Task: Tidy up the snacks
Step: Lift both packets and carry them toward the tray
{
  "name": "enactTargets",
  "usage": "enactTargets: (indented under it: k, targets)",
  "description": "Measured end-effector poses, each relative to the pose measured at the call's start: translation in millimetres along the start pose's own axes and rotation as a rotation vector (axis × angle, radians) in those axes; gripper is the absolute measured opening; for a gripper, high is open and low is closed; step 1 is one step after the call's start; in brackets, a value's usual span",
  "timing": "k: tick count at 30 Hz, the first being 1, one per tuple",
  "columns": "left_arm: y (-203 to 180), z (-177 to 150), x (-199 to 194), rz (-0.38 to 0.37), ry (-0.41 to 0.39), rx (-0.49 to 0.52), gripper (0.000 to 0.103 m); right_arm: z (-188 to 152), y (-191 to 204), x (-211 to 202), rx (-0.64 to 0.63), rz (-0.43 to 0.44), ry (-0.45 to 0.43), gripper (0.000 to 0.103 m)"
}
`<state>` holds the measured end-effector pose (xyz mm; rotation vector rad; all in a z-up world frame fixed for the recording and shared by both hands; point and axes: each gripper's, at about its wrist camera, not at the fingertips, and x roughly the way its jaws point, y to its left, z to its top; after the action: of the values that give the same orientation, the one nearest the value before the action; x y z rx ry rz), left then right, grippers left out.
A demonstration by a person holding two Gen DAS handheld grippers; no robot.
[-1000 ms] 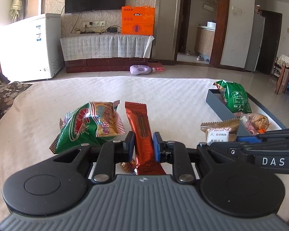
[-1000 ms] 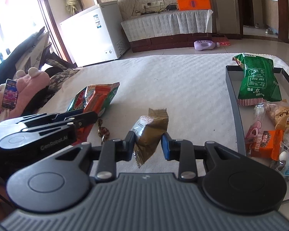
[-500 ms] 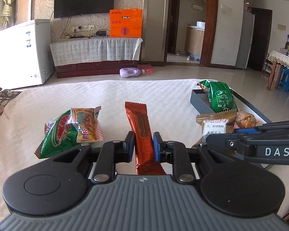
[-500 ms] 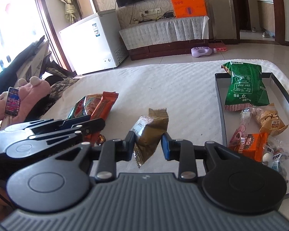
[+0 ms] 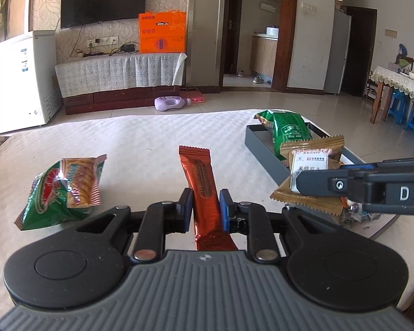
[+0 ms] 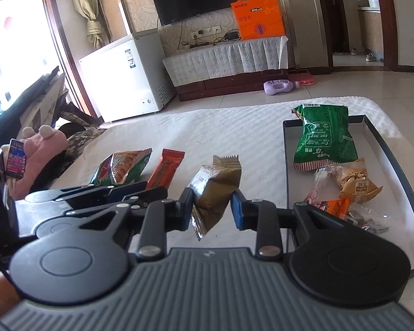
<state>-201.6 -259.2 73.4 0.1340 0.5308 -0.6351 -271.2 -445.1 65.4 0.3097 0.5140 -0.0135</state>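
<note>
My left gripper (image 5: 206, 207) is shut on a long red-orange snack bar (image 5: 202, 184) and holds it above the white table. The bar also shows in the right wrist view (image 6: 167, 171). My right gripper (image 6: 212, 207) is shut on a brown and silver snack packet (image 6: 216, 190), held in the air left of the grey tray (image 6: 285, 165). The packet also shows in the left wrist view (image 5: 310, 171), in front of the tray (image 5: 262, 146). A green and red chip bag (image 5: 66, 190) lies on the table at the left.
The tray holds a green bag (image 6: 324, 138), a tan wrapped bun (image 6: 353, 179) and small packets (image 6: 334, 209). A pink plush and a phone (image 6: 16, 160) lie at the left table edge. A white freezer (image 5: 16, 77) and TV cabinet (image 5: 118, 77) stand behind.
Both grippers have risen and moved right toward the tray with their snacks. The red bar has left the table beside the chip bag, and the brown packet is closer to the tray.
</note>
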Motion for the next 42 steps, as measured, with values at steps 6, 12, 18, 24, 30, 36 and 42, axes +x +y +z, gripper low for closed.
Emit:
enactTargets:
  k: [6, 12, 18, 24, 30, 36, 42]
  targets:
    - [-16.5, 0.3, 9.1, -0.032, 0.006, 0.008, 0.024, 1.8, -12.5, -9.5, 0.012, -0.014, -0.022, 0.033]
    - [-34.9, 0.1, 16.0, -0.069, 0.008, 0.034, 0.024, 2.5, -26.4, -18.0, 0.028, -0.035, -0.042, 0.033]
    - [-48.4, 0.8, 24.0, -0.094, 0.008, 0.037, 0.024, 2.9, -38.1, -27.1, 0.042, -0.049, -0.058, 0.033]
    - [-63.1, 2.4, 31.0, -0.123, 0.002, 0.048, 0.024, 3.2, -48.6, -35.2, 0.058, -0.069, -0.073, 0.033]
    - [-70.3, 2.2, 35.5, -0.139, 0.002, 0.051, 0.024, 3.3, -57.2, -41.8, 0.069, -0.074, -0.079, 0.033]
    - [-77.5, 5.0, 41.7, -0.151, 0.001, 0.052, 0.024, 4.2, -60.7, -46.4, 0.069, -0.081, -0.093, 0.033]
    - [-87.1, 8.7, 46.2, -0.173, -0.007, 0.056, 0.024, 3.8, -67.7, -51.0, 0.080, -0.103, -0.104, 0.033]
